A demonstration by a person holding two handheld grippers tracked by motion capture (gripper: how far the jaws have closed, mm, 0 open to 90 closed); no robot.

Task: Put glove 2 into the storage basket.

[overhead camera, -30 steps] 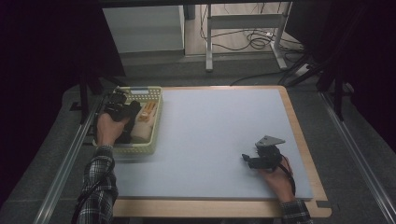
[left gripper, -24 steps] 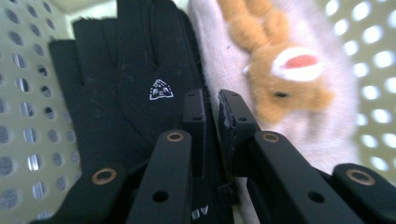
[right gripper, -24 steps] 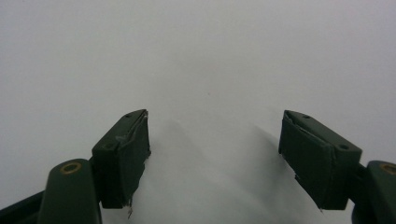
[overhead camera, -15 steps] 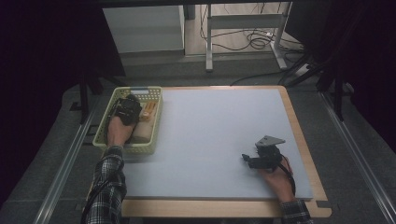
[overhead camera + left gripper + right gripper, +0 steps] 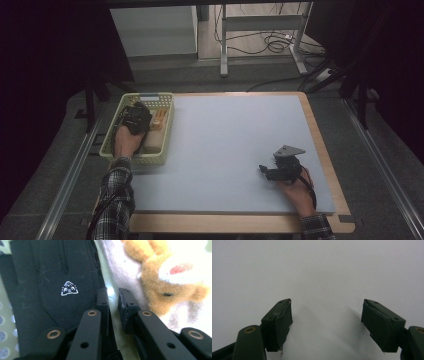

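In the high view my left gripper [image 5: 136,114] reaches down into a pale green basket [image 5: 169,131] at the table's left edge. Its own view shows the left gripper [image 5: 112,293] shut to a narrow slit, with nothing visible between the pads. A black glove [image 5: 50,285] with a small white logo lies against its left jaw. An orange and white plush toy [image 5: 160,282] lies just to the right. My right gripper [image 5: 263,170] rests near the table's front right, pointing left. Seen close, the right gripper [image 5: 327,315] is open over the bare surface.
The pale blue mat [image 5: 235,145] covers the wooden table [image 5: 327,165]. Tan and orange items [image 5: 158,121] fill the basket's right side. Metal rails run along both sides of the table, and desk legs and cables stand beyond its far edge.
My left hand has shifted slightly right and sunk lower into the basket. The right hand has kept still.
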